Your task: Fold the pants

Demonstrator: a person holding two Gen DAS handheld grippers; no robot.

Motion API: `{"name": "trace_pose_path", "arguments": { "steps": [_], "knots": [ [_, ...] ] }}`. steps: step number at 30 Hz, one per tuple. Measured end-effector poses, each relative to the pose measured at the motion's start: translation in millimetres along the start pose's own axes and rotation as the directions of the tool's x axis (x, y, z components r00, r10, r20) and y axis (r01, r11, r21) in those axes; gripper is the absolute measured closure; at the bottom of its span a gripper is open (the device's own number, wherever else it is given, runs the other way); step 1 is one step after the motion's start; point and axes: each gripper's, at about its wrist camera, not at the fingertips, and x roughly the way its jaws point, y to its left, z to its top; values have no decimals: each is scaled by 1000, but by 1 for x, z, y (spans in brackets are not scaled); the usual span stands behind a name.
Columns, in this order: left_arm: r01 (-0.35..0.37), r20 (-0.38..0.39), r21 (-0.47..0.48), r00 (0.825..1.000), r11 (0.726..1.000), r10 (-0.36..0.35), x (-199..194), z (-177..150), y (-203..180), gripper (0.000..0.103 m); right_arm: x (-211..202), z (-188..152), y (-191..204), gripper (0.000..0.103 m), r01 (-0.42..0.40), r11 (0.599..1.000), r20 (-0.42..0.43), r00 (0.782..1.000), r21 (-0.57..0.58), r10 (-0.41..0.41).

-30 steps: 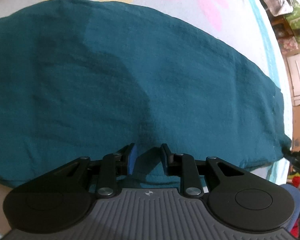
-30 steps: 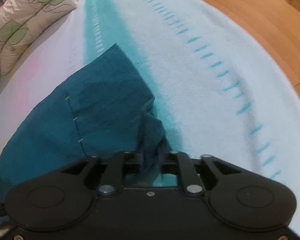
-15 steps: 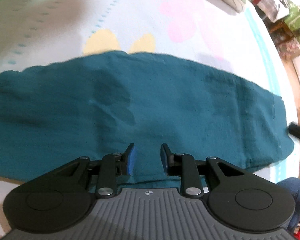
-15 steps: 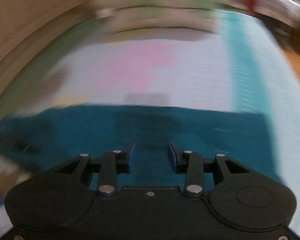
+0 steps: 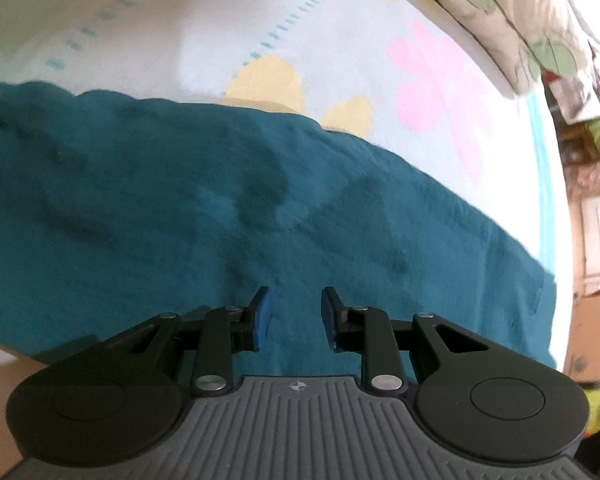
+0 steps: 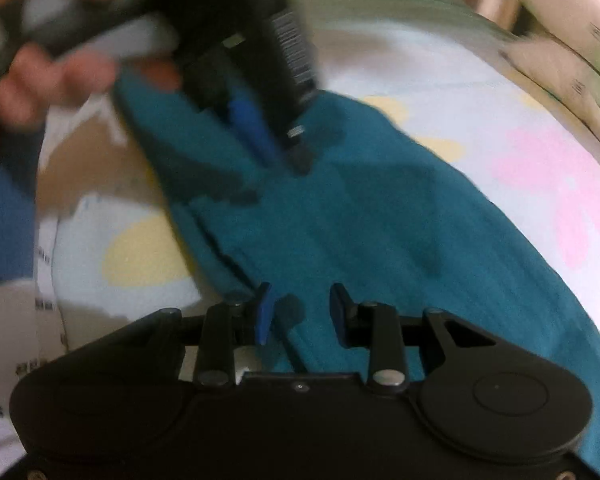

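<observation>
1. Teal pants (image 5: 260,216) lie flat across the flowered bedsheet (image 5: 340,40), a long band running left to right; a pillow (image 5: 500,12) sits at the far right edge.
2. Left gripper (image 5: 294,316): released, jaws apart with only cloth below them, nothing pinched. It has backed off and lifted from a second ago, when it was low over the fabric.
3. Right gripper (image 6: 300,312): jaws have just been closing a little, but nothing sits between the pads, so released. A second ago it held a bunched pant end at the bed's edge; now it has let go and swung across toward the left gripper (image 6: 256,120), which a hand (image 6: 52,68) holds.
4. Reading: one fold looks laid; next grab likely at the left end.
</observation>
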Motion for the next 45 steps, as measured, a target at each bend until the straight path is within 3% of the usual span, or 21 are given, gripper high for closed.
{"name": "trace_pose_path", "arguments": {
  "steps": [9, 10, 11, 12, 13, 16, 20, 24, 26, 28, 31, 34, 36, 39, 40, 43, 45],
  "knots": [
    [33, -6, -23, 999, 999, -33, 5, 6, 5, 77, 22, -2, 23, 61, 27, 992, 8, 1000, -121, -26],
    [32, -6, -25, 999, 999, -32, 4, 5, 6, 77, 24, -2, 25, 64, 30, 992, 17, 999, -127, -28],
    [31, -3, -28, 1000, 999, -31, 3, 5, 6, 77, 25, -1, 25, 83, 30, 991, 24, 999, -127, -28],
    [31, 2, -32, 1000, 999, -31, 1, 4, 7, 77, 26, -1, 24, 93, 25, 993, 23, 999, -116, -22],
    [30, 11, -37, 999, 999, -30, -1, 4, 8, 77, 23, 2, 21, 96, 19, 996, 27, 1000, -92, -17],
    [21, 44, -55, 999, 998, -19, -7, 2, 11, 77, 6, 3, 9, 96, -46, 999, 57, 997, 11, 46],
    [27, 55, -75, 998, 997, -23, -8, 3, 13, 77, -18, 3, 12, 96, -115, 993, 69, 991, 23, 113],
    [13, 35, -52, 999, 999, -12, -5, 3, 10, 77, 5, -5, 23, 95, -120, 992, -28, 993, -37, 119],
    [-12, 6, -32, 1000, 999, 12, 1, 1, 8, 77, 18, -4, 23, 93, -121, 992, -81, 990, -30, 118],
    [-16, -39, -39, 999, 999, 14, 9, -1, 10, 77, 16, -1, 20, 87, -134, 991, -66, 989, -5, 133],
    [8, -152, -139, 988, 990, -29, 31, -4, 24, 77, -2, 4, 9, 84, -142, 989, -26, 989, 34, 143],
    [-9, -248, -204, 968, 979, -43, 50, -8, 34, 77, -21, 8, -10, 73, -121, 989, 22, 993, 86, 119],
    [-32, -226, -156, 974, 987, -4, 43, -6, 27, 77, -30, 14, -25, 73, -106, 986, 57, 993, 130, 99],
    [-86, -102, -42, 991, 995, 82, 16, -3, 9, 77, -39, 19, -51, 72, -97, 972, 106, 991, 213, 76],
    [-89, -53, -1, 995, 996, 89, 5, -1, 3, 77, -41, 22, -60, 69, -106, 964, 129, 989, 246, 76],
    [-97, 58, 106, 994, 990, 91, -24, 16, -11, 77, -39, 32, -82, 45, -123, 934, 196, 979, 335, 59],
    [-125, 125, 135, 986, 983, 108, -36, 31, -14, 77, -31, 40, -95, 43, -136, 912, 238, 970, 386, 44]
  ]
}}
